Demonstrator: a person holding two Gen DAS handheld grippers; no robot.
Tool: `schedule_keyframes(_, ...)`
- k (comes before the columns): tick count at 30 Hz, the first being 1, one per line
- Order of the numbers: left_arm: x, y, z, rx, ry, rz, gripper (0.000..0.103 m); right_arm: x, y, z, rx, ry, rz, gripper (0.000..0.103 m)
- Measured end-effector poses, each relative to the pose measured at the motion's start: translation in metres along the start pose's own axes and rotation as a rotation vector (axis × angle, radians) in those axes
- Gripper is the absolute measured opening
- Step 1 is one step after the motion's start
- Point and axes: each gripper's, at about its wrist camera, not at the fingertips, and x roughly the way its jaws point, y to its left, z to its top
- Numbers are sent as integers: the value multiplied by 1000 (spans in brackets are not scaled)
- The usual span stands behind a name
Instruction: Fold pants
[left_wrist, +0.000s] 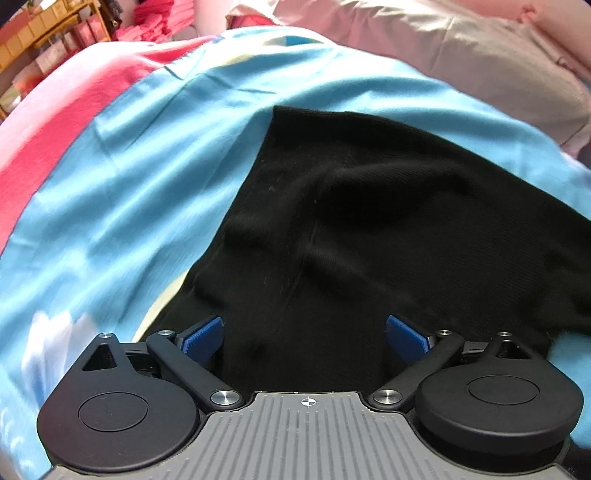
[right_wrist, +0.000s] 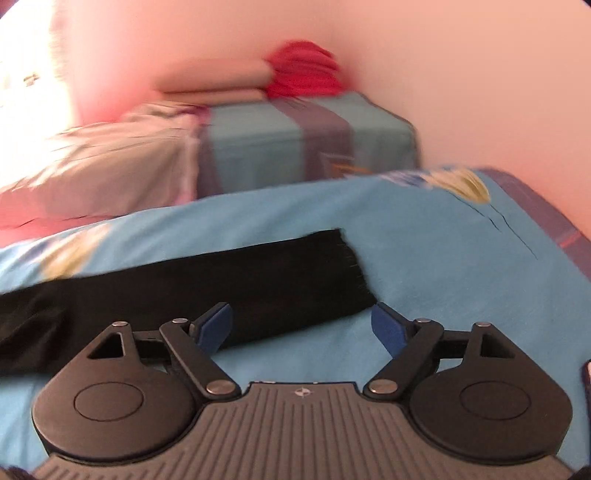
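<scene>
Both your claws stood wide with nothing between the pads: the left claw hung over the upper part of the black pants, and the right claw hovered by the leg hem, which lay toward twelve o'clock from it. The pants lay flat on the blue bedsheet, running from nine o'clock across to the centre in the right wrist view, with a grey pillow well beyond at ten o'clock.

To take this step well, you would have wanted to bring the right claw down squarely over the hem corner and close on every layer together, so the underside did not trail. You would likewise have pinched the upper edge with the left, then lifted both ends evenly.

The cloth looked soft and matte, finely ribbed, with a seam running down the middle and shallow rumples around it. The hem edge looked slightly frayed.
</scene>
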Motion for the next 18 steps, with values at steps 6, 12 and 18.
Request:
schedule_keyframes(6,-25,7,-53,58,-8,-5,103,-74,36,-59,-86,52,124,88)
schedule_keyframes(12,-7,5,-77,171,7,34,103,-95,40,-119,-239,188,150,87)
schedule_keyframes(18,-8,26,-75,126,32,31,103,-109,19,-99,-106,177,95,88)
